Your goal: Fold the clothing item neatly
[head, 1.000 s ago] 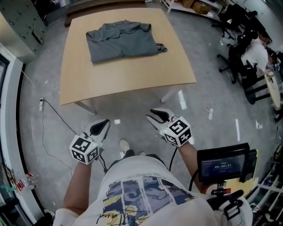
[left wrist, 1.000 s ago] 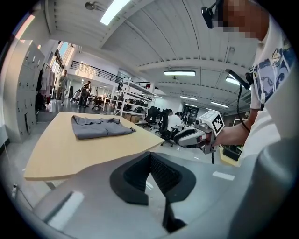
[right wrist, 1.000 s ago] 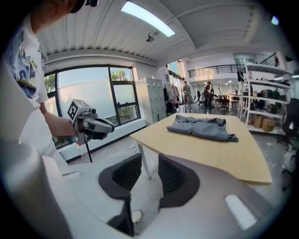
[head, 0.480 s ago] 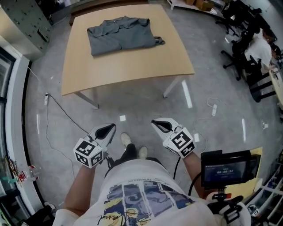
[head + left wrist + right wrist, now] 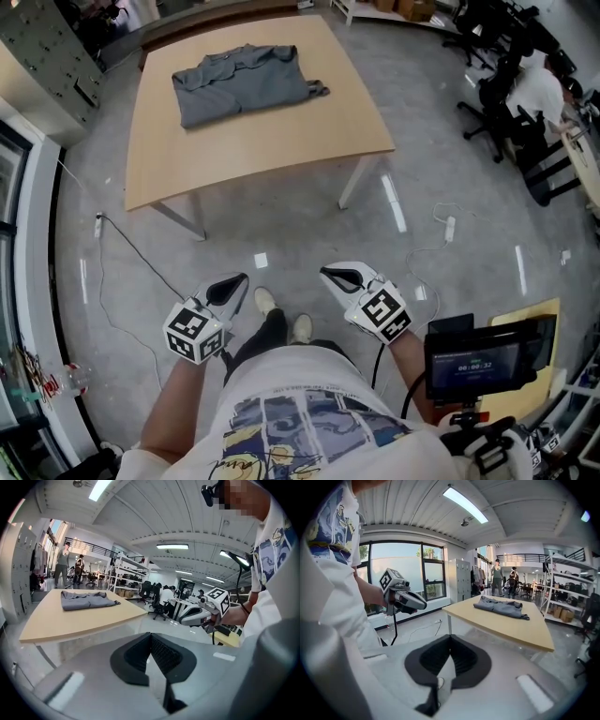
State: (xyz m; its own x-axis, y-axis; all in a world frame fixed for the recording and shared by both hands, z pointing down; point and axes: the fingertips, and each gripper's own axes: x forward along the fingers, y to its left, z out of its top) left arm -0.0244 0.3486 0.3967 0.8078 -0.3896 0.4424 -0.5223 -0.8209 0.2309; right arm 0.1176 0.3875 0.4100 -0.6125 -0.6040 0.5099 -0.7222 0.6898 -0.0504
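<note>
Left gripper (image 5: 232,282) and right gripper (image 5: 334,274): jaws of all 2 closed, empty. Folded grey garment (image 5: 242,82) lies on table (image 5: 272,141), well ahead of them.

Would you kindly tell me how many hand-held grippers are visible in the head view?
2. The left hand-held gripper is at lower left and the right hand-held gripper at lower right, both over the floor, short of the wooden table. None seems hidden.
</note>
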